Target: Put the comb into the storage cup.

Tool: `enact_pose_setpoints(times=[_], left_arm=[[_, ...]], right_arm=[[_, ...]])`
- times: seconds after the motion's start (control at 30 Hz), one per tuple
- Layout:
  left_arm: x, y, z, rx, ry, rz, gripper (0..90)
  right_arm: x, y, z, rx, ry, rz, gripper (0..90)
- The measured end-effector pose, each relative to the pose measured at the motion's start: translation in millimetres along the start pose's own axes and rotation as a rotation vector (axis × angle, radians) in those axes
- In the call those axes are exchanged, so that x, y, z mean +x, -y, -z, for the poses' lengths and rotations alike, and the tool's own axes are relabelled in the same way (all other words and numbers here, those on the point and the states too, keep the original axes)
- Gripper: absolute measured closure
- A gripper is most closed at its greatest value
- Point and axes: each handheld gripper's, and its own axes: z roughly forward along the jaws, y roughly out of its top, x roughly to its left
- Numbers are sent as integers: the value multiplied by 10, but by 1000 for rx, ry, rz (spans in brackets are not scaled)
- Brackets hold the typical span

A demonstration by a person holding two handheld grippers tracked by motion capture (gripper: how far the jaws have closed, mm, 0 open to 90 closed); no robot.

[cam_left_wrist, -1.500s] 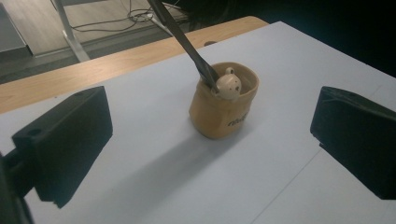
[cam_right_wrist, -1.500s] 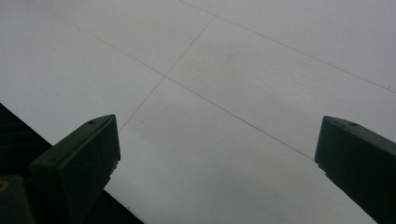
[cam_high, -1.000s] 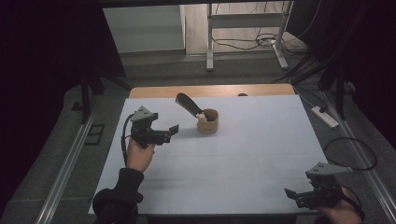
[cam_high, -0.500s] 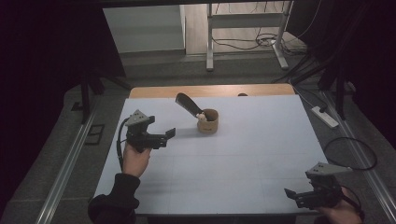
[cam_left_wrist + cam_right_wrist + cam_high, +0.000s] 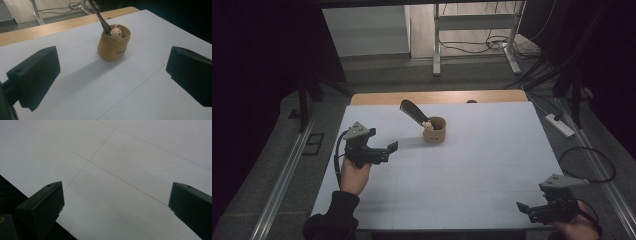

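Tan cup (image 5: 113, 46) soft matt, table (image 5: 472, 170) matt white w/ wood edge.

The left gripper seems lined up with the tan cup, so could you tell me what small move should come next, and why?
Probably ease the left gripper forward toward the tan cup. Its jaws stand wide open and empty, the cup sits upright between them but well ahead, apart from both, and bare white table lies between. The dark comb leans out of the cup, so approach low.

Comb (image 5: 411, 111) and figurine (image 5: 428, 125) in cup (image 5: 435, 134)
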Motion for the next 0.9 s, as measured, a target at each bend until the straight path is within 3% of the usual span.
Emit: enact_pose_setpoints(times=[0.9], left_arm=[[-81,164,196,5,-2,16,0]], right_arm=[[11,3,3,-3,10,3,0]])
